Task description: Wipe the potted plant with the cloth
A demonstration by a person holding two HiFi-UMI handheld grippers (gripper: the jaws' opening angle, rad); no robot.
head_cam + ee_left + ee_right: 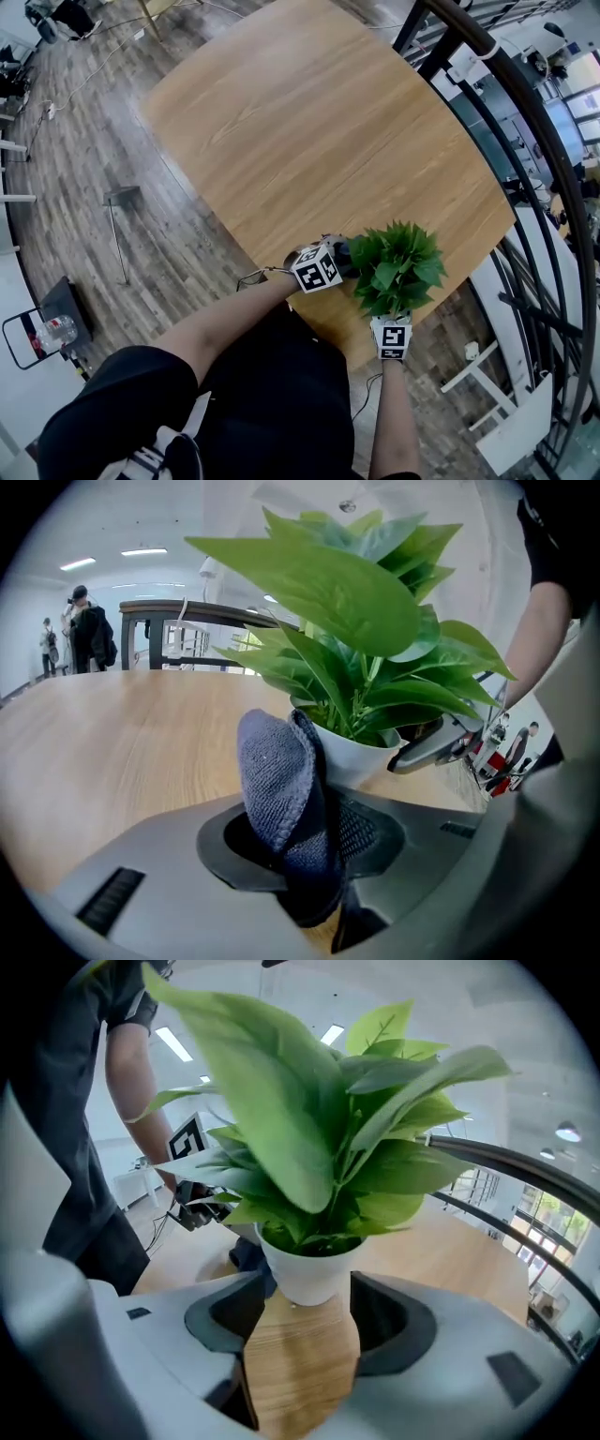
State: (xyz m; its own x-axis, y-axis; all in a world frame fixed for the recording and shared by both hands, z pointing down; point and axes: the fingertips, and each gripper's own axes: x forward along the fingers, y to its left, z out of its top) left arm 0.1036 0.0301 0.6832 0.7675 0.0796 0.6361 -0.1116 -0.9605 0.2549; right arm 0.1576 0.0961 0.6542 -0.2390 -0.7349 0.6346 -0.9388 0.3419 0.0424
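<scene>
A potted plant (396, 267) stands upright near the near edge of the tabletop (309, 122). Its leaves hide the white pot (307, 1274) in the head view; both gripper views show it. The left gripper (300, 850) has its jaws clamped on a folded blue cloth (281, 780), which stands on end just beside the pot. The right gripper (302, 1335) has its jaws apart, with the pot between their tips. A dark railing (525, 112) curves past the right edge.

Blue cloth (281, 780) pinched upright in the left tongs (307, 844), just beside the white-potted green plant (361, 667).
</scene>
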